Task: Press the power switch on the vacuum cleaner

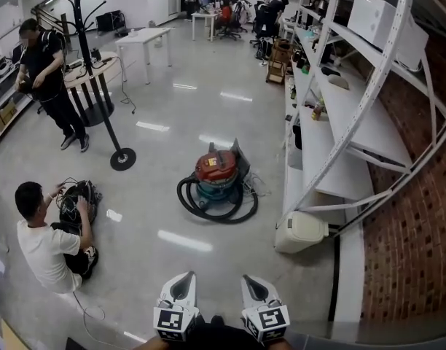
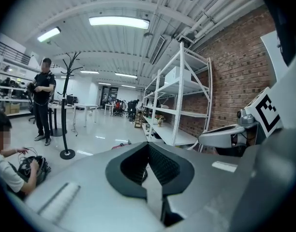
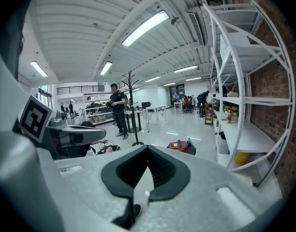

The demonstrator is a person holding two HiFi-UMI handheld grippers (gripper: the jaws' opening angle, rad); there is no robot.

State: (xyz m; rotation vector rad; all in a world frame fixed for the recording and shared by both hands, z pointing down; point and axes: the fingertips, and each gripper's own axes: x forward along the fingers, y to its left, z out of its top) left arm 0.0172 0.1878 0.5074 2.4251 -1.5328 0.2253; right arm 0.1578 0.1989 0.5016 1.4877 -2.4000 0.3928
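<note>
Listing two near persons: one seated person on the floor, one standing person. One black coat stand. One vacuum cleaner, mid-floor, well ahead of both claws, standing upright with its red lid upward and one black hose coiled round its base. One white shelving unit. Two claws: left claw closed, empty; right claw closed, empty.

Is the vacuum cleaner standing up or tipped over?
Standing up. The vacuum cleaner sits on the floor, red top upward, black hose curled around it.
</note>
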